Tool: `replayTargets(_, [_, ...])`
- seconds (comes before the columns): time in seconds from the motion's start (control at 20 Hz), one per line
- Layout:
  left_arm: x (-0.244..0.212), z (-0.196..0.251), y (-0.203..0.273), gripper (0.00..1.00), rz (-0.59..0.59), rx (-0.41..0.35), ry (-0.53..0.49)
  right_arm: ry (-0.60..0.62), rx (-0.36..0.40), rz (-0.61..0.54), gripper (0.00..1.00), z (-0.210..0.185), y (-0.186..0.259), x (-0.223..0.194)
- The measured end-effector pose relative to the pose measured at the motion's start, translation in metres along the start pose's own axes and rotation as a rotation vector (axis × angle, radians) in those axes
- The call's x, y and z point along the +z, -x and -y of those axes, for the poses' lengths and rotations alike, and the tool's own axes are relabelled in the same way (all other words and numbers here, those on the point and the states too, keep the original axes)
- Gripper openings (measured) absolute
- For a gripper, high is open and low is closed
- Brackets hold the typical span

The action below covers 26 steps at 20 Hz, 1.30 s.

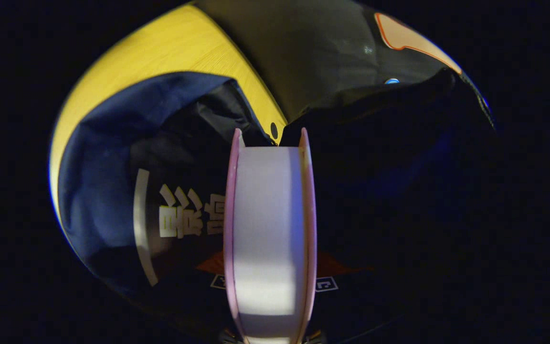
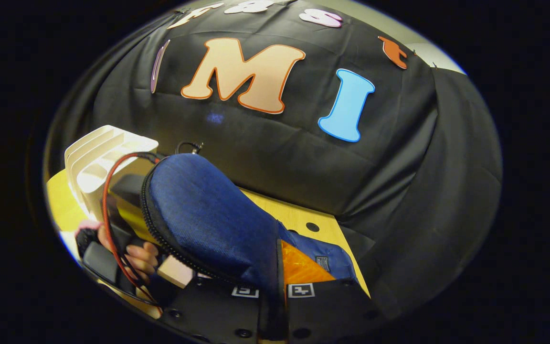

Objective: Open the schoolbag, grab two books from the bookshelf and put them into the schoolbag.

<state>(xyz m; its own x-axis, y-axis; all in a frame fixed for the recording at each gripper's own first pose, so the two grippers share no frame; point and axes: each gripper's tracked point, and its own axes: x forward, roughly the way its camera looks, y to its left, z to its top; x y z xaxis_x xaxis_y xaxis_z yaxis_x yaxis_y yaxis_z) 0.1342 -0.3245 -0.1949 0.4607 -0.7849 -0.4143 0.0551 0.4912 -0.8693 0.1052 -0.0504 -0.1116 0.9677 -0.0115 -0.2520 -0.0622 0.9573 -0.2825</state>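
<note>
Schoolbag [image 2: 208, 220]: flap held up, one book going in.

Left claw [image 1: 270, 143] is clamped on a book [image 1: 268, 229] with pink covers and a pale page edge facing the camera, both fingers pressing the covers, book pointing into the dark mouth of the blue bag lying on the yellow surface [image 1: 179, 43]. In the right gripper view the right claw [image 2: 280, 286] appears closed on the bag's blue fabric at the zip edge, lifting it; exact finger contact is hidden, so that is a judgement. White bookshelf [image 2: 98, 157] stands behind the bag, and a hand [image 2: 141, 255] holds the other tool beside it. To do it well: keep the flap high and taut, slide the book in flat along the bag floor, clear the zip teeth, release only once the book is fully inside.
</note>
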Motion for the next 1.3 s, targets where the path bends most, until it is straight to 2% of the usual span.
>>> replayTargets(0.15, [-0.004,-0.002,-0.013,0.42,0.013,-0.032,0.054,-0.007,-0.003,-0.007,0.06,-0.001,-0.001,-0.001])
replayTargets(0.25, [-0.005,0.0,-0.018,0.42,0.014,-0.027,0.048,-0.013,-0.005,-0.009,0.05,0.0,-0.003,-0.001])
replayTargets(0.4, [-0.006,0.0,-0.015,0.42,0.008,-0.006,0.054,-0.025,-0.002,-0.012,0.06,0.002,-0.003,-0.002])
replayTargets(0.55, [-0.01,-0.004,-0.006,0.42,0.013,0.057,0.051,-0.046,0.001,-0.019,0.07,0.006,-0.003,-0.003])
replayTargets(0.7, [-0.01,-0.007,0.019,0.56,0.026,0.102,0.023,-0.083,0.003,-0.038,0.07,0.011,-0.002,-0.005])
replayTargets(0.75, [-0.013,-0.008,0.031,0.77,0.032,0.113,0.006,-0.094,0.014,-0.048,0.07,0.011,-0.001,-0.009])
replayTargets(0.8, [-0.01,-0.009,0.044,0.83,0.038,0.134,-0.004,-0.102,0.022,-0.054,0.07,0.01,0.0,-0.011])
replayTargets(0.95, [-0.009,-0.022,0.081,0.89,0.066,0.233,-0.068,-0.131,0.033,-0.073,0.07,0.01,0.002,-0.016])
replayTargets(1.2, [-0.02,-0.029,0.146,0.89,0.091,0.373,-0.226,-0.16,0.042,-0.114,0.08,0.007,0.012,-0.03])
replayTargets(1.3, [-0.03,-0.027,0.169,0.89,0.093,0.422,-0.271,-0.18,0.055,-0.149,0.15,0.0,0.018,-0.043])
